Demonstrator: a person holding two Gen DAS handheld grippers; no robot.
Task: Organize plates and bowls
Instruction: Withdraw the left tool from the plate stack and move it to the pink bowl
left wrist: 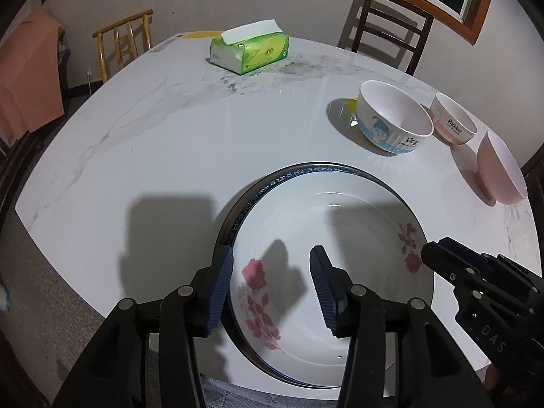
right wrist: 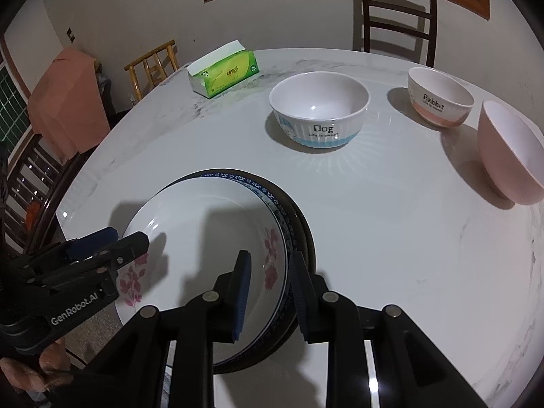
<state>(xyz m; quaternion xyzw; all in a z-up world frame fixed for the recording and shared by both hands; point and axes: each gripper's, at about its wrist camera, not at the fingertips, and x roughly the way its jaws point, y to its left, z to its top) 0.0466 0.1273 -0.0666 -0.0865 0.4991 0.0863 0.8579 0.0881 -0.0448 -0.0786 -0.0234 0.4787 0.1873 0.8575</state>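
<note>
A white plate with pink flowers lies on top of a blue-rimmed plate and a dark plate, near the table's front edge. My left gripper is open and straddles the stack's left rim, one finger outside and one over the plate, neither touching. My right gripper straddles the right rim with its fingers only narrowly parted and a gap showing at the pads. Three bowls stand beyond: a white-and-blue "Dog" bowl, a "Rabbit" bowl and a plain pink bowl.
A green tissue box sits at the far side of the white marble table. A dark chair and a wooden chair stand behind it. A hand holds the left gripper.
</note>
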